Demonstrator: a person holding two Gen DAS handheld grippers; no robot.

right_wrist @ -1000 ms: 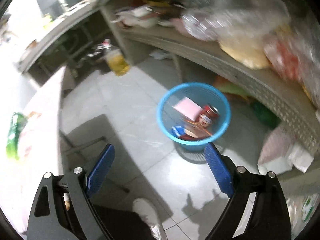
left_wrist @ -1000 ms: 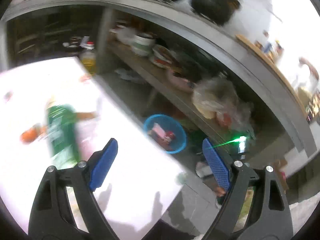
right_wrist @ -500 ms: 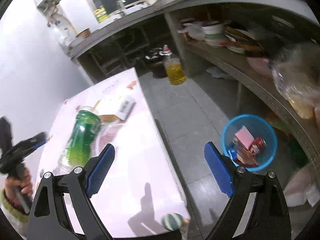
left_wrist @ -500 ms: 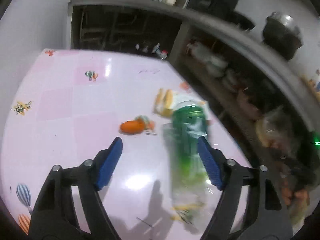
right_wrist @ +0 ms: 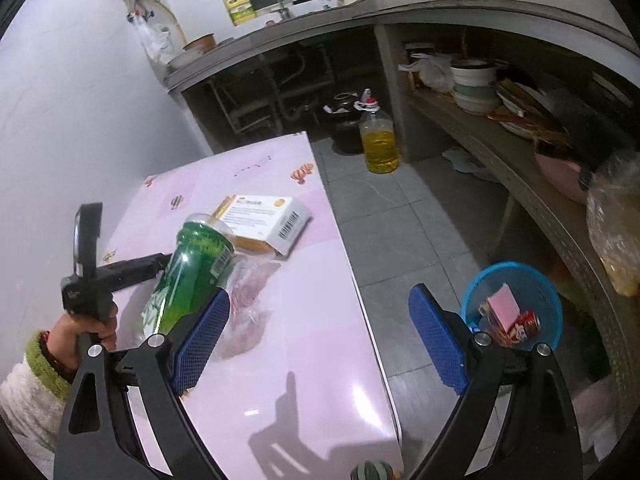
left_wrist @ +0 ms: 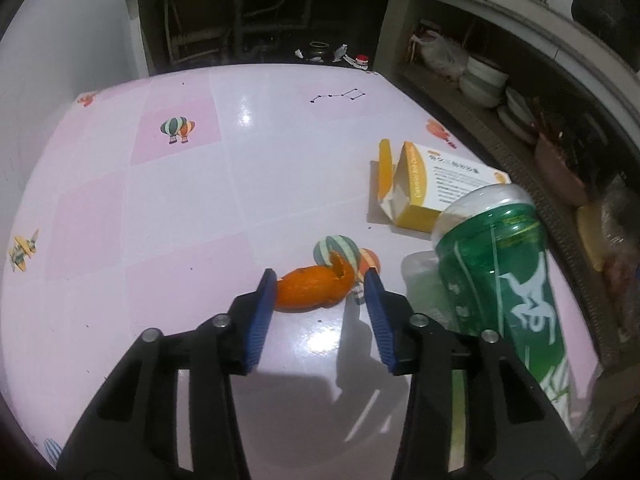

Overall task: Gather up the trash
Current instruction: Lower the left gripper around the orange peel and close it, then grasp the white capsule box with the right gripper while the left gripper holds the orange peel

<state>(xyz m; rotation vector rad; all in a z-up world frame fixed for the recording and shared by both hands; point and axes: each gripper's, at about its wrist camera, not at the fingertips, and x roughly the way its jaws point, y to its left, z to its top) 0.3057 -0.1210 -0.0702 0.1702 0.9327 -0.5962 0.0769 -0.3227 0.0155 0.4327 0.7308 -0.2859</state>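
An orange peel (left_wrist: 310, 293) lies on the pink table (left_wrist: 180, 208). My left gripper (left_wrist: 320, 286) is open, its blue pads on either side of the peel, close to it. A green plastic bottle (left_wrist: 508, 276) lies on its side to the right; it also shows in the right wrist view (right_wrist: 192, 272). A yellow-white carton (left_wrist: 436, 186) lies behind it, also in the right wrist view (right_wrist: 266, 220). My right gripper (right_wrist: 318, 336) is open and empty above the table's near edge. A blue trash basket (right_wrist: 514, 304) with several pieces of trash stands on the floor.
A clear plastic wrapper (right_wrist: 248, 300) lies beside the bottle. A jug of yellow oil (right_wrist: 378, 140) stands on the tiled floor. A shelf (right_wrist: 500, 148) with bowls and bags runs along the right. The left hand's handle (right_wrist: 86, 256) is at the table's left side.
My left gripper has swung from the floor and basket back over the table and narrowed around the orange peel. My right gripper has turned from the basket toward the table.
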